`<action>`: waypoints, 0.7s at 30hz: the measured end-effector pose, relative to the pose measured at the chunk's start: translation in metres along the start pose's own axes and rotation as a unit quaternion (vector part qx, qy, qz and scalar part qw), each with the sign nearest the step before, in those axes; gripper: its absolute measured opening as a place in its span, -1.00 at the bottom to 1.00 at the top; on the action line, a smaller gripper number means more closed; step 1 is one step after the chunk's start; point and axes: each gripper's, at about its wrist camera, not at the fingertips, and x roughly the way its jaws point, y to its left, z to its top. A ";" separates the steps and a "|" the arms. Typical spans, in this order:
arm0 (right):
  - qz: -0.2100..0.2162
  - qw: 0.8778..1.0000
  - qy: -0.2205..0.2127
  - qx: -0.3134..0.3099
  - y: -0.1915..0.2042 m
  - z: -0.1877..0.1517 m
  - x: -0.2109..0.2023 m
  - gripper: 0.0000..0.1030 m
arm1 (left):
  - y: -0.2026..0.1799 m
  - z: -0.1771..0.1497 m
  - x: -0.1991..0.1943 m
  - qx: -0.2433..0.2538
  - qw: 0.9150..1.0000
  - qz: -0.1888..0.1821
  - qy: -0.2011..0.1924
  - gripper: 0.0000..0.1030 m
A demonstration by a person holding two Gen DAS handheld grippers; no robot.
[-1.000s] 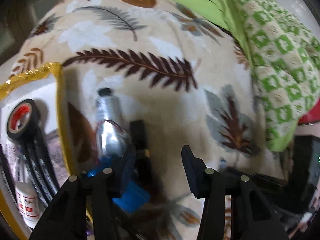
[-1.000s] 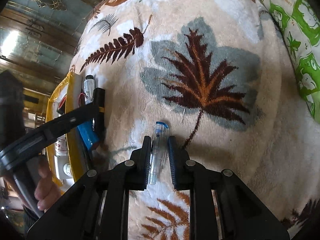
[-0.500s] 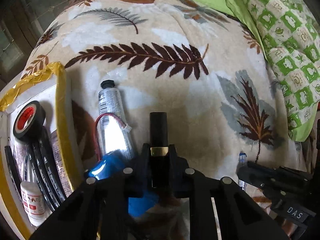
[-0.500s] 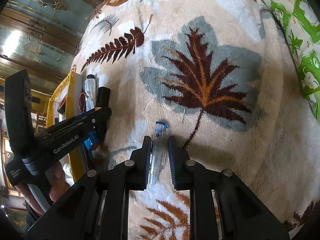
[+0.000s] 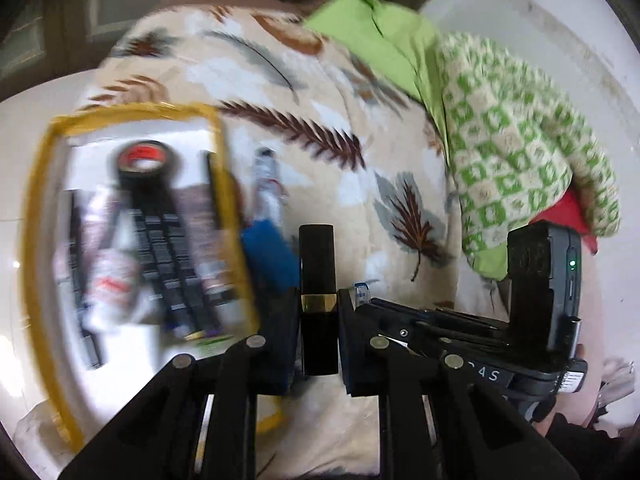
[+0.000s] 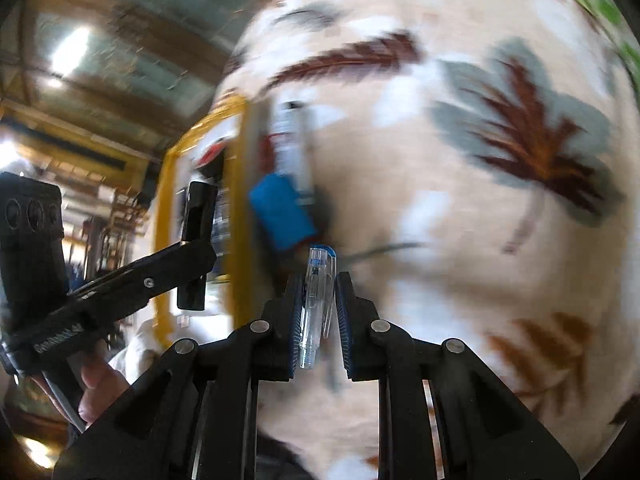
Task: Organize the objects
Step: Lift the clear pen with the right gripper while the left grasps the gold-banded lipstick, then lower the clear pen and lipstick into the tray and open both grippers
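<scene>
2 wrist fisheyes, close above blanket, sharing yellow-rimmed tray

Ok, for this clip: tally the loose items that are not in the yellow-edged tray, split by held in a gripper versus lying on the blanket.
Held in a gripper: 2, the black lipstick in the left gripper and the clear pen in the right gripper.
Lying on the blanket: 2, the silver tube and the blue pack.
Total: 4

Motion blur smears the yellow-edged tray and its contents, leaving the small bottle's label unreadable. The blanket is streaked too, and the silver tube's print is illegible.
</scene>
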 end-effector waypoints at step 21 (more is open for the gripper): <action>-0.038 0.997 0.020 -0.071 0.097 0.036 0.078 -0.68 | 0.149 -0.028 -0.034 -0.102 0.990 0.094 -0.019 -0.68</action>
